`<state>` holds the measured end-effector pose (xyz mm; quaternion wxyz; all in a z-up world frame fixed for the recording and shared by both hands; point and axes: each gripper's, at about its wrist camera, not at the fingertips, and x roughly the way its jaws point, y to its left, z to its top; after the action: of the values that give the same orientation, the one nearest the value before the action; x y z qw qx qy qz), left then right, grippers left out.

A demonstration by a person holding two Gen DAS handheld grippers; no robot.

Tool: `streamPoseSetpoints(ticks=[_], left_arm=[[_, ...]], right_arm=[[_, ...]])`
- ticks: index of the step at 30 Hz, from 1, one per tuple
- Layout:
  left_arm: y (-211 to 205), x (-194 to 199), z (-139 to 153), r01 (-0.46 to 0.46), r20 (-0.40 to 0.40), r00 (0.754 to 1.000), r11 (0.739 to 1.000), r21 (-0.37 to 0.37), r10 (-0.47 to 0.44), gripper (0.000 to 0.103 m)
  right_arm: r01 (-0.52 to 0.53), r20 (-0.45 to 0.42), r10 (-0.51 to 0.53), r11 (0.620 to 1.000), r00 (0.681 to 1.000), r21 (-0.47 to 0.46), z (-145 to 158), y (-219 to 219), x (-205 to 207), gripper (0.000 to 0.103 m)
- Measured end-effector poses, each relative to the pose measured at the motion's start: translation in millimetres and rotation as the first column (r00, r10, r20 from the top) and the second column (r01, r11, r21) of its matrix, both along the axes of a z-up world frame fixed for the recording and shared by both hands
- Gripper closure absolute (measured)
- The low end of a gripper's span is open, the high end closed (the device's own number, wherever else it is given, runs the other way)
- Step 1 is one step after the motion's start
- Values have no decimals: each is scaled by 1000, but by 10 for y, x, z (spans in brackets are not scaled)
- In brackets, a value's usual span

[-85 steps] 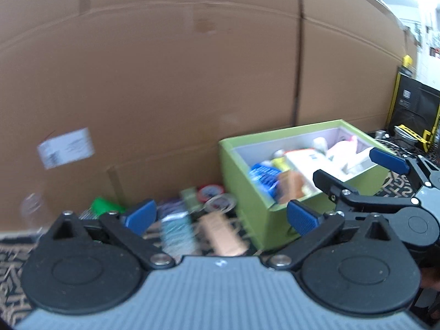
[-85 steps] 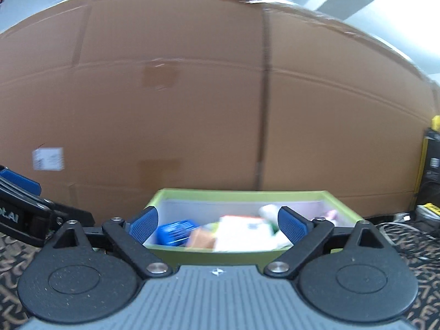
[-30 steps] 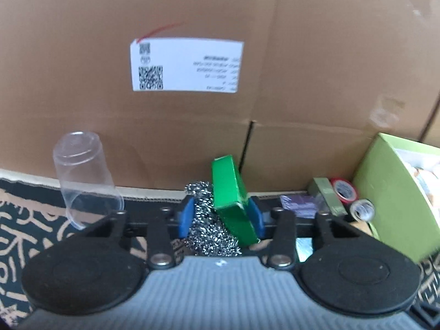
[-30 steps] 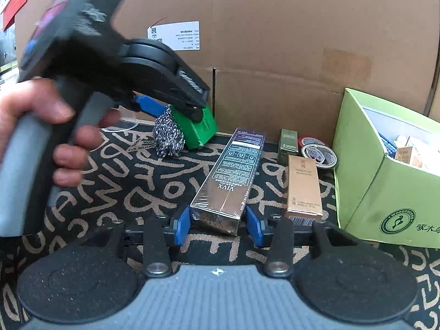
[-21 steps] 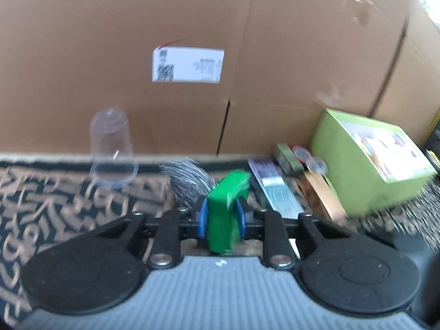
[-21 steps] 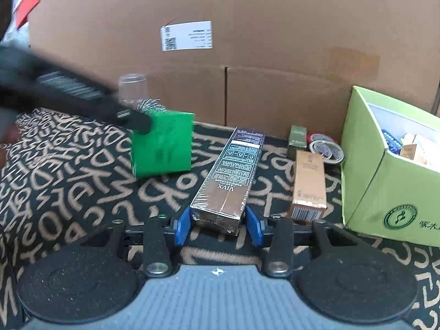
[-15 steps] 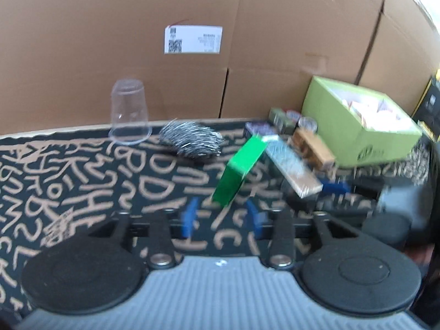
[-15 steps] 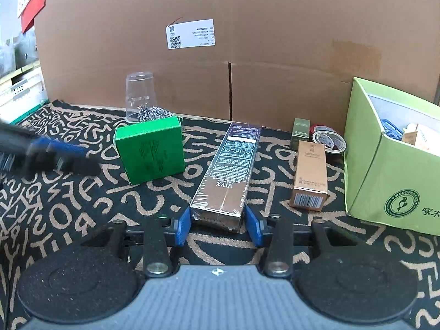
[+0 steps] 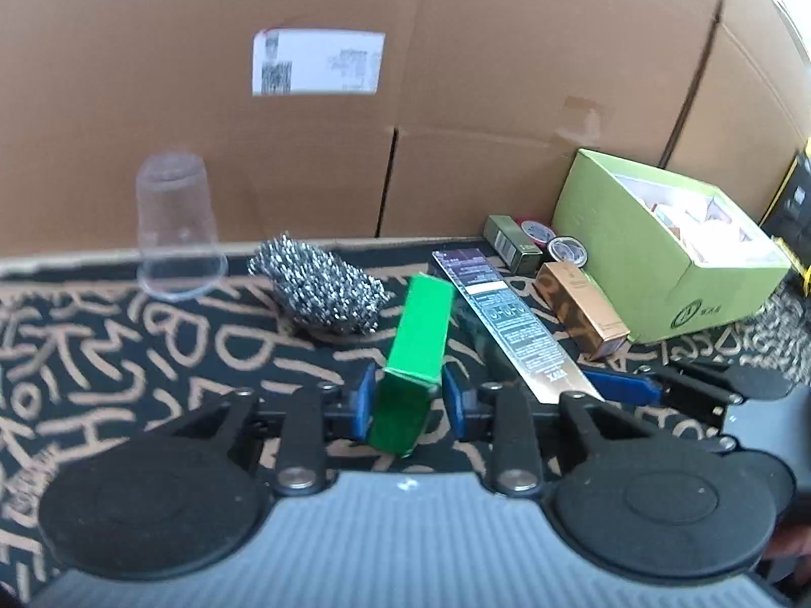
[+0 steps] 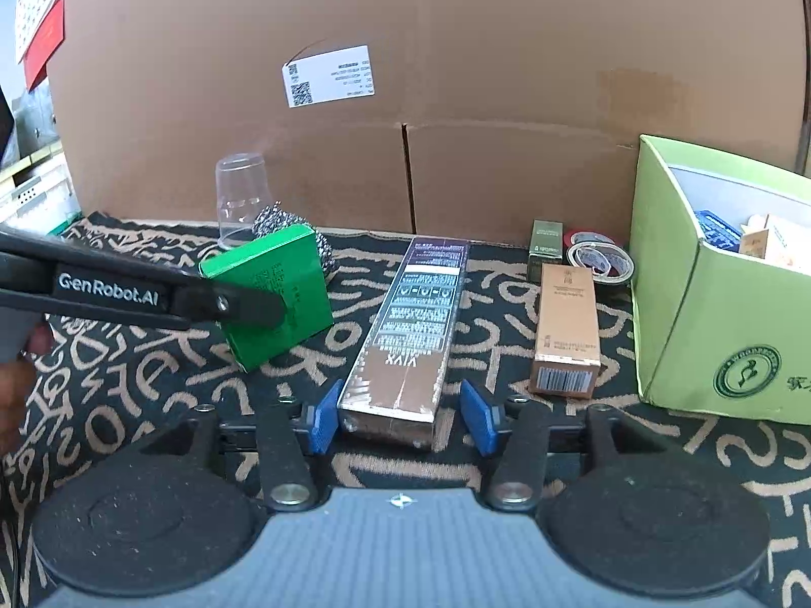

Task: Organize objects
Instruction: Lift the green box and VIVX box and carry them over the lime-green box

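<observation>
Our left gripper [image 9: 408,400] pinched the flat green cardboard box [image 9: 418,339]; our right gripper [image 10: 400,418] stood spread astride the long dark foil carton [image 10: 410,329].

Left gripper [image 9: 408,402] fingers: your pads [image 9: 363,402] are blue and flat, carried on black link arms.
Left gripper pivots: silver round screw heads at the link joints; two large black discs at 7 and 5 o'clock of the left wrist view.
Left gripper housing: grey ribbed shell at 6 o'clock, small white mark at its top centre.
Left gripper side view: black arm printed "GenRobot.AI" in white, at 9 o'clock of the right wrist view.
Right gripper [image 10: 400,417] fingers: blue pads [image 10: 323,416], black links, silver screws, same discs and grey ribbed shell.
Skin: a sliver of your hand [image 10: 12,395] shows at 9 o'clock, beside a grey handle.
</observation>
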<state>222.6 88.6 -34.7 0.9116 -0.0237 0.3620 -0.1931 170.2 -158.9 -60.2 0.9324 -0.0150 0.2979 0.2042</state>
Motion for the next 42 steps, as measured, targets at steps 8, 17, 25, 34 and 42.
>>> streamPoseSetpoints(ticks=[8,17,25,34,42], left_arm=[[-16,97,-43,-20,-32,999,1000,6,20,80],[-101,-20,130,-41,21,999,998,48,40,85],[-418,-179,574,-22,161,987,998,64,11,85],[-1048,-134,961,72,222,972,997,35,-78,84],[-1807,-17,1100,165,224,960,986,21,-165,84]], right_arm=[[36,10,-36,999,999,-33,-46,89,235,58],[56,56,-55,998,997,-20,55,-35,67,60],[105,167,-119,990,979,94,382,-368,-95,60],[239,258,-277,956,925,170,652,-981,-152,60],[410,264,-464,882,846,233,684,-1730,-110,60]])
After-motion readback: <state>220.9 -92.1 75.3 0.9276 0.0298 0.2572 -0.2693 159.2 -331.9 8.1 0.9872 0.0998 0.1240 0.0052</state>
